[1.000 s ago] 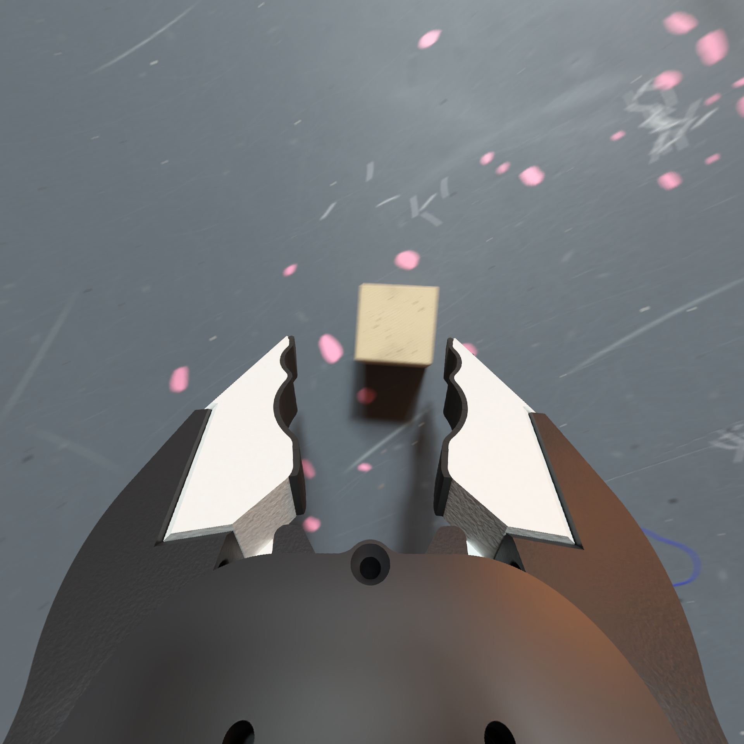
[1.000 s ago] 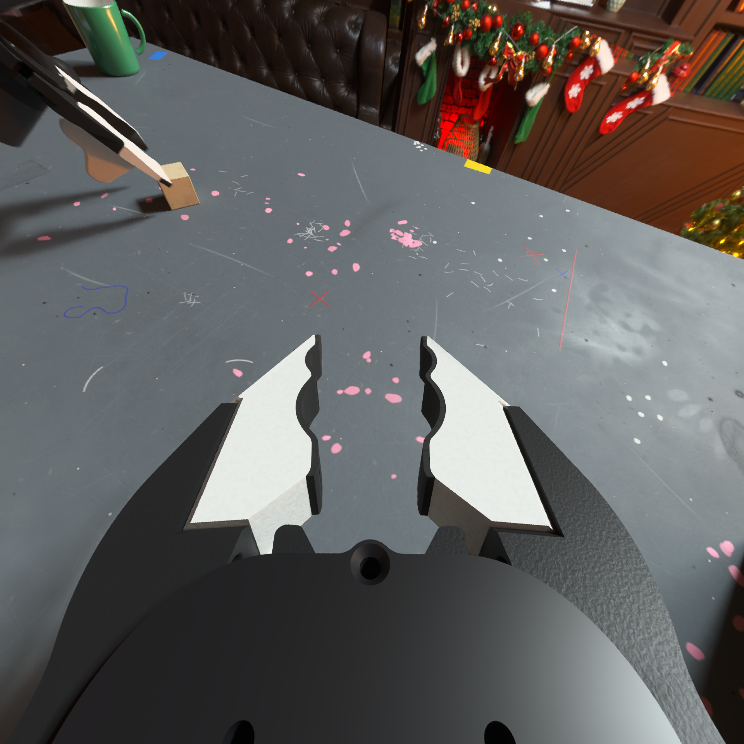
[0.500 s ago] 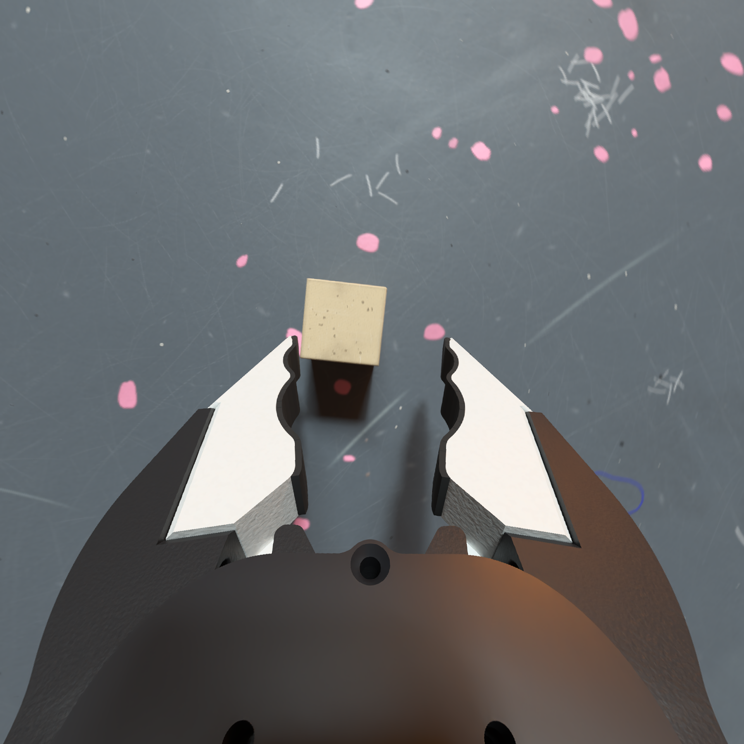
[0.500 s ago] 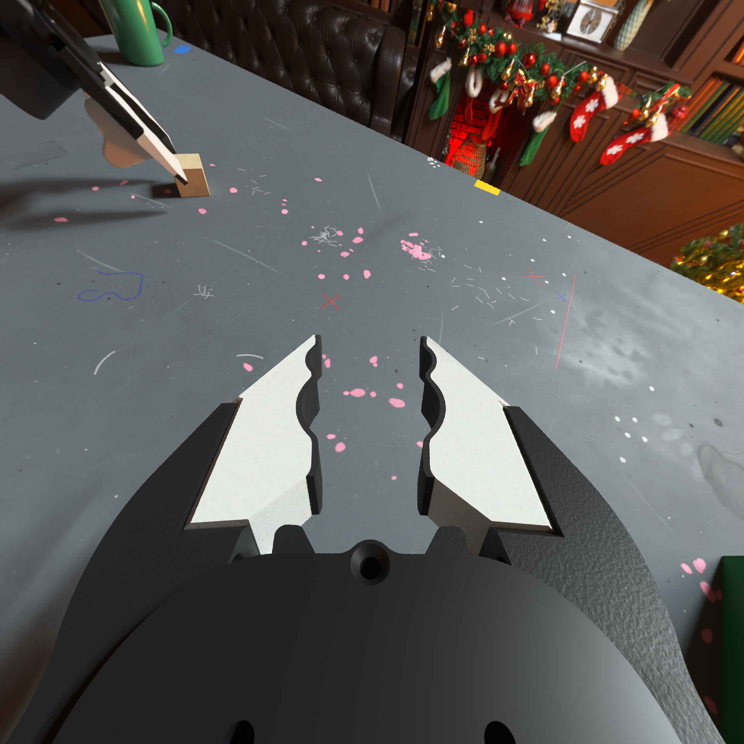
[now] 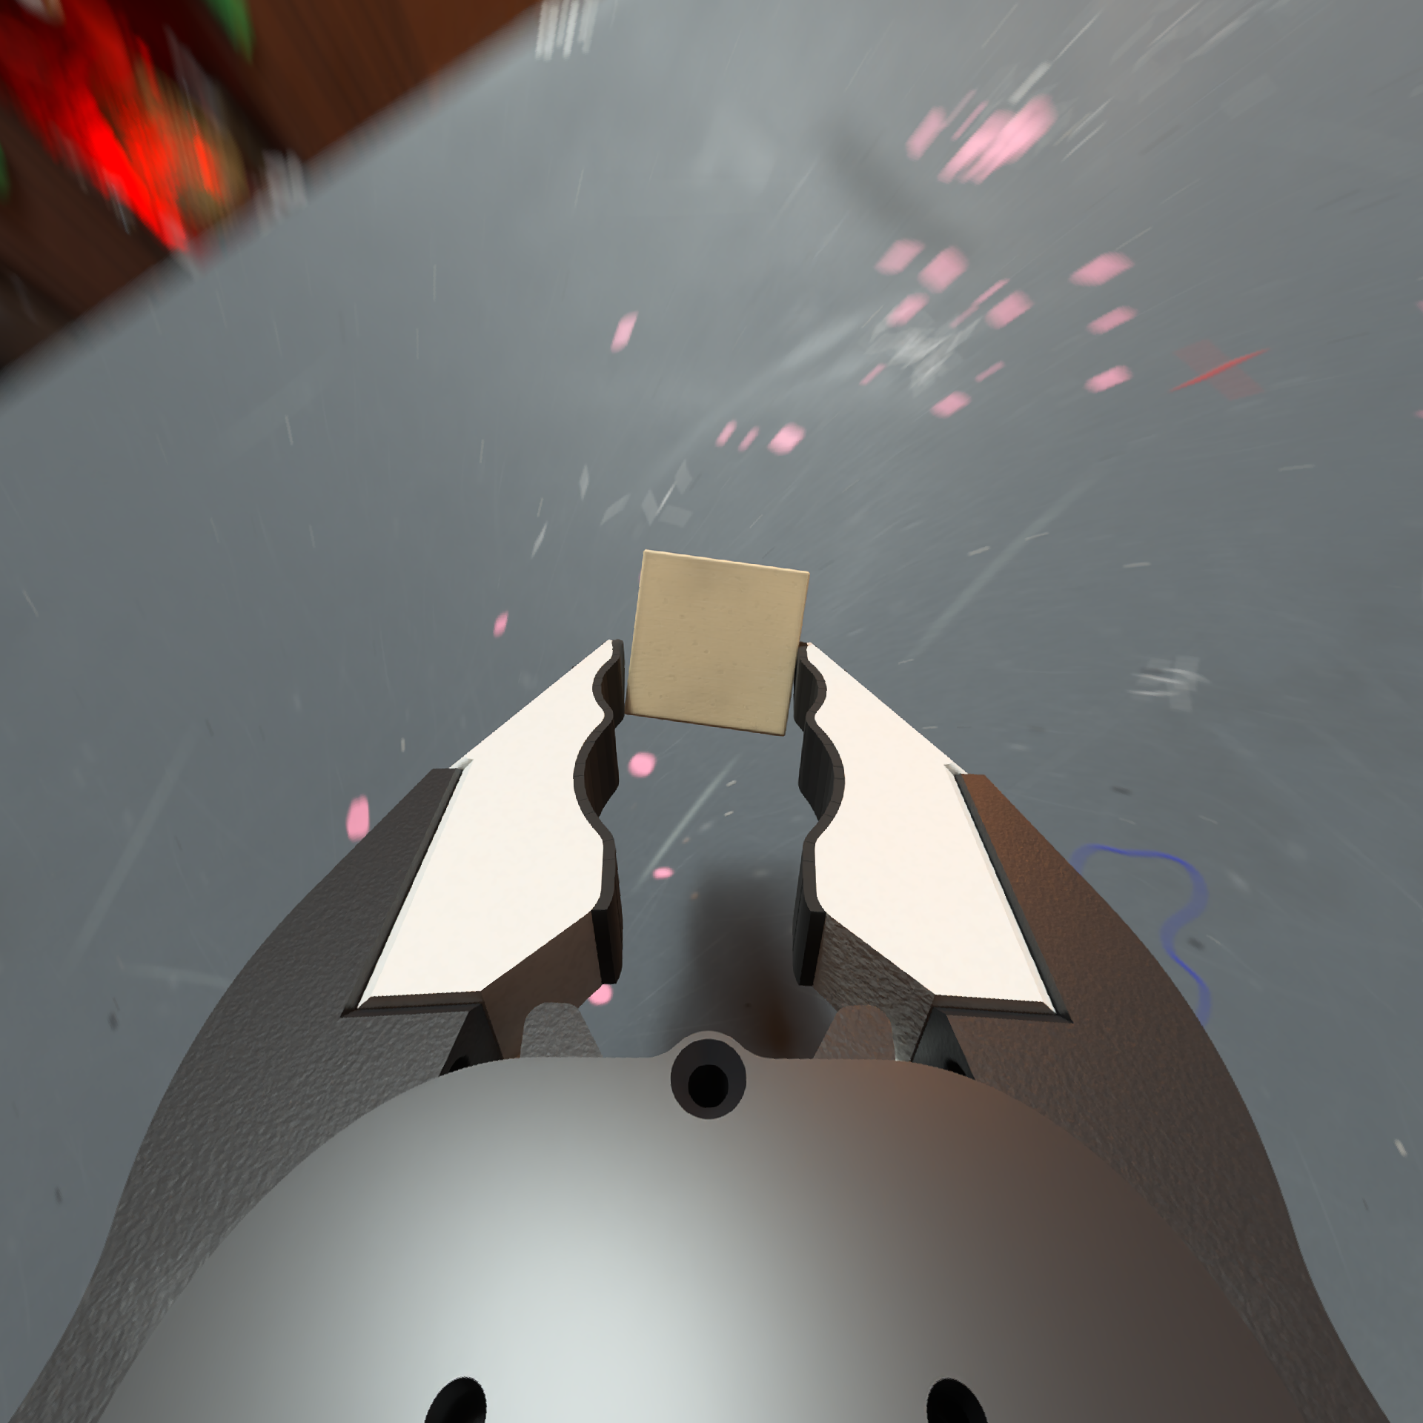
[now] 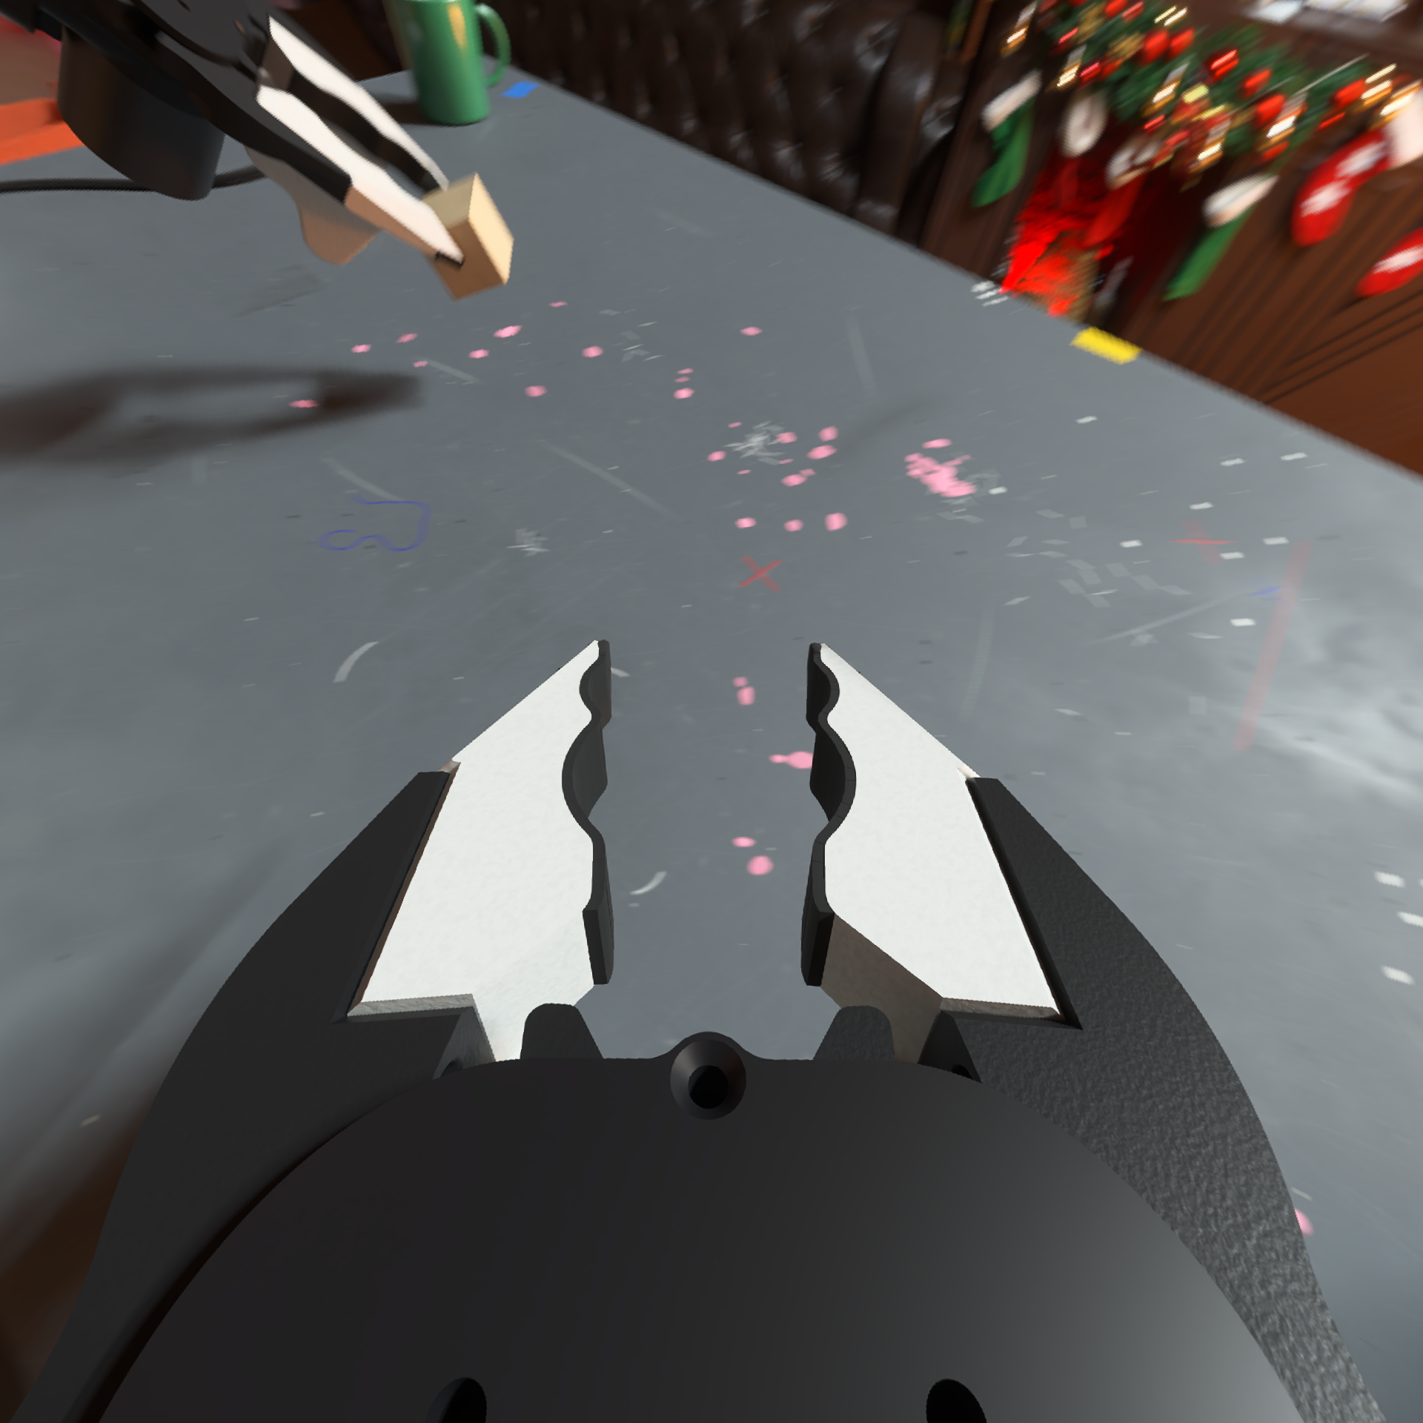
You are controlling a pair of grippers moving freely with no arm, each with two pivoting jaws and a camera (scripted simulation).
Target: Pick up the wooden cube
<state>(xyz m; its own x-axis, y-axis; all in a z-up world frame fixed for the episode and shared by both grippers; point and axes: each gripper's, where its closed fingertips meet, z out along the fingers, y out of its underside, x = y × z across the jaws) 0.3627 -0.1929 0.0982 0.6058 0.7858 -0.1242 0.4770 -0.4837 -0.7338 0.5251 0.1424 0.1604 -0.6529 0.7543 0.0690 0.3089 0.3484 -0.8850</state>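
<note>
The wooden cube (image 5: 718, 643) is a small pale tan block. My left gripper (image 5: 708, 654) is shut on it at the fingertips and holds it in the air above the grey table (image 5: 308, 539). In the right wrist view the cube (image 6: 473, 235) shows at the upper left, clamped in the left gripper (image 6: 443, 223) well above the table, with its shadow below. My right gripper (image 6: 707, 654) is open and empty over the middle of the table (image 6: 231, 693).
A green mug (image 6: 450, 58) stands at the table's far corner. A dark leather sofa (image 6: 770, 92) and a fireplace with red stockings (image 6: 1155, 177) lie beyond the far edge. The tabletop bears pink spots, scratches and a red cross (image 6: 758, 574).
My left gripper has closed on the cube and lifted it off the table, tilting upward. The right gripper's view has swung left; its fingers stay open.
</note>
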